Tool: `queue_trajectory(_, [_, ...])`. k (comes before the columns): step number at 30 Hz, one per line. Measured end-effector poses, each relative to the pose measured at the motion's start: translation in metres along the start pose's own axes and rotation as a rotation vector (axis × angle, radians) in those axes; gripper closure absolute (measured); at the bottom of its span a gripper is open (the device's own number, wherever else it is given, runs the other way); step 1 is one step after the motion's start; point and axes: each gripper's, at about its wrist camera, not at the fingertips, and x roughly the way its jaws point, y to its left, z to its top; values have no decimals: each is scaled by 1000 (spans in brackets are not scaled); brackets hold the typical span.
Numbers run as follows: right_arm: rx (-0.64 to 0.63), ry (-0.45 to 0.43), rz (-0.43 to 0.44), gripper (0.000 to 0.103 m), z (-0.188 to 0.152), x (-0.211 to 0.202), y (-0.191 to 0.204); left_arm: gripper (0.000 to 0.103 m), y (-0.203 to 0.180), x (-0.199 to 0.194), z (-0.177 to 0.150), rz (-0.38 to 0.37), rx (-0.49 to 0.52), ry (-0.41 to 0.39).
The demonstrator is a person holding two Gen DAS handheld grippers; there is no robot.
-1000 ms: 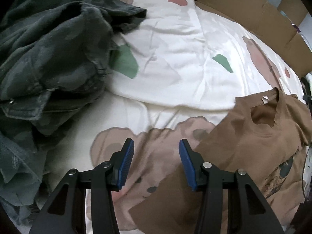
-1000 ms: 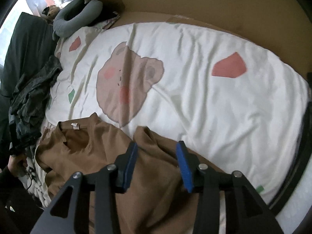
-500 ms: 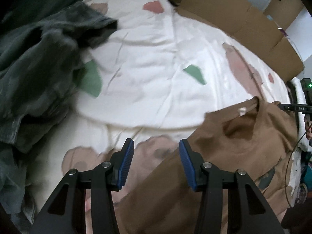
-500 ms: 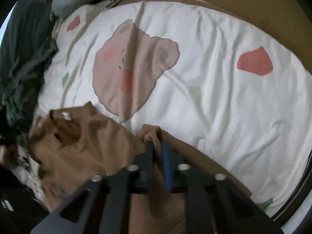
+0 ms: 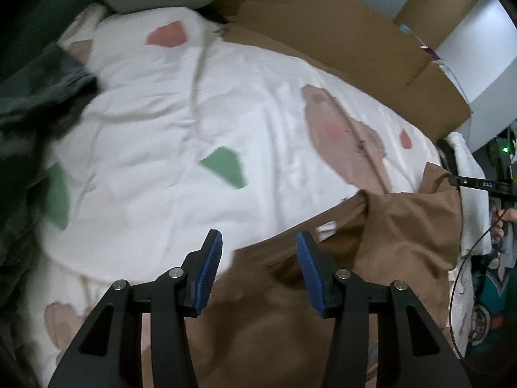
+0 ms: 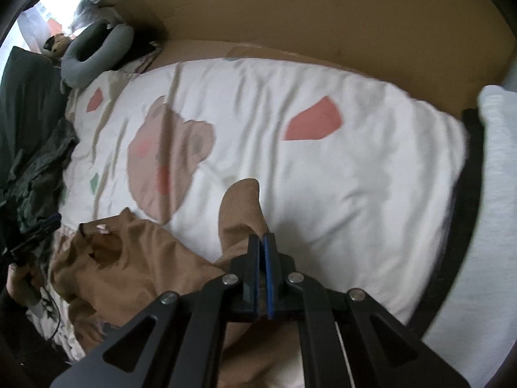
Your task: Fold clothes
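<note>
**Operator:** Fabric is pinched in my right tool. Its blue pads are pressed almost together on a fold of the brown T-shirt, and a peak of brown cloth stands up just beyond the tips, above the white duvet.

**Observer:** And your left?

**Operator:** My left tool is wide open and has nothing between its pads. It hangs over the near edge of the shirt; brown cloth fills the gap under the right-hand finger, white duvet shows under the other.

**Observer:** Where does the shirt lie overall?

**Operator:** On the bed, at the near side, spread but rumpled. In the right view the collar opening with its small white label sits to the left of the pinched fold. In the left view the far part of the shirt is bunched up toward the hand that carries the other tool.

**Observer:** Anything else on the bed?

**Operator:** Dark camouflage garment heaped at the left edge, apart from the shirt. The duvet carries a bear print and pink and green patches. A grey neck pillow lies at the far corner, and brown cardboard stands along the far side of the bed.
</note>
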Motion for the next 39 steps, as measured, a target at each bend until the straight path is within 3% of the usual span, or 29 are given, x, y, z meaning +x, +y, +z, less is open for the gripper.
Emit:
queue_trajectory(6, [68, -34, -42, 101, -9, -23, -27, 55, -36, 16, 18, -88, 22, -2])
queue_trajectory(19, [202, -90, -109, 101, -68, -71, -51, 55, -113, 58, 47, -243, 73, 51])
queue_trajectory(25, [250, -40, -119, 101, -100, -62, -60, 55, -127, 67, 40, -281, 46, 98])
queue_trajectory(36, [303, 137, -116, 100, -148, -23, -71, 55, -135, 98, 17, -259, 72, 215])
queue_trajectory(39, [349, 174, -90, 93, -156, -19, -77, 55, -139, 107, 16, -259, 90, 232])
